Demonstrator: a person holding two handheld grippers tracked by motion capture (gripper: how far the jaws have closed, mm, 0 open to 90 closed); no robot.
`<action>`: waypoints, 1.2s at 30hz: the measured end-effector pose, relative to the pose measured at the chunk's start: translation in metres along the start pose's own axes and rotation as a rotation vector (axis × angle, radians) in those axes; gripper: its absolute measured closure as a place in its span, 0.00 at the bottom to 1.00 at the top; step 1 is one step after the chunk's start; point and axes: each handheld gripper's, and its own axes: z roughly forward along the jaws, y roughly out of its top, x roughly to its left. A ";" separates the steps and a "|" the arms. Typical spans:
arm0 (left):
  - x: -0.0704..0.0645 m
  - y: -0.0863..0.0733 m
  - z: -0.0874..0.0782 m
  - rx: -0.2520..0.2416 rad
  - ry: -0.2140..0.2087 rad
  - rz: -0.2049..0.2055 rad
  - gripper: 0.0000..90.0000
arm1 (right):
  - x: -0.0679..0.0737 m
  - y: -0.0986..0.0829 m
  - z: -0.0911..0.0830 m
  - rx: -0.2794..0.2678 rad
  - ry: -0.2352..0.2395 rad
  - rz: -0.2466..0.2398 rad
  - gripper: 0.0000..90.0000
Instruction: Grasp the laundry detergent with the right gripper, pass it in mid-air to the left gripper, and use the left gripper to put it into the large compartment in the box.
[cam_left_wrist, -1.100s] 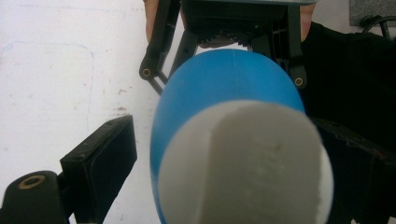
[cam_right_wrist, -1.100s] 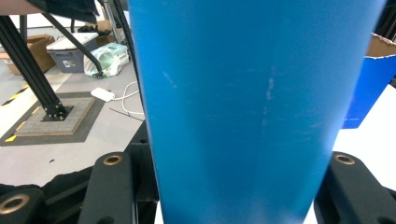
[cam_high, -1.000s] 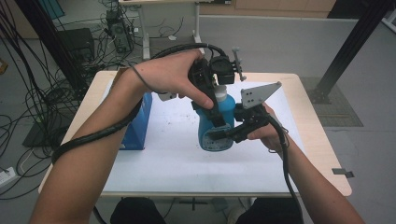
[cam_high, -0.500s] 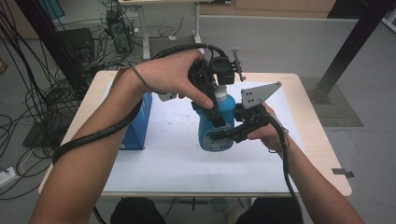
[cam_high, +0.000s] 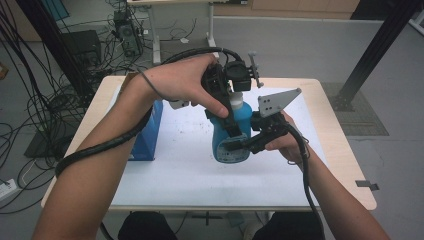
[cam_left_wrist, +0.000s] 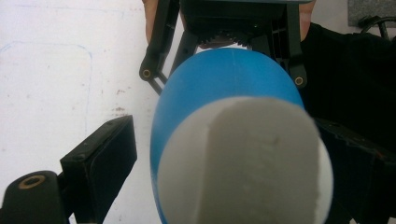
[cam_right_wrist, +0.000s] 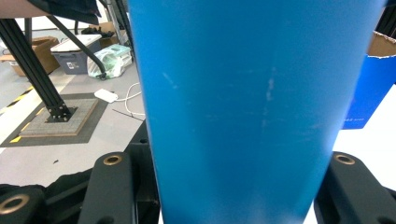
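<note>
Blue bottle (cam_high: 231, 135) gripped at body and cap.
Right gripper (cam_high: 250, 145) is clamped on the rigid, slick body; left gripper (cam_left_wrist: 224, 154) straddles the white cap (cam_left_wrist: 243, 163), closure indiscernible.

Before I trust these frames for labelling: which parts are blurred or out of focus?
Left gripper view: the white cap is soft, too close to focus, and the blue bottle behind it is sharper. Right gripper view: the bottle's wall shows fine scratches, sharp enough. High view: mildly soft all over, no glare on the table.
</note>
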 end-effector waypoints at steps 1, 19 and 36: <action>0.000 0.000 0.000 -0.004 0.001 -0.004 0.12 | 0.000 0.000 0.000 0.002 0.000 -0.002 0.49; -0.002 0.001 -0.003 -0.006 0.002 -0.003 0.12 | 0.001 0.001 -0.001 0.005 0.003 -0.007 0.49; -0.001 0.002 -0.003 -0.009 0.008 0.006 0.11 | 0.001 0.002 -0.001 0.004 0.006 -0.009 0.49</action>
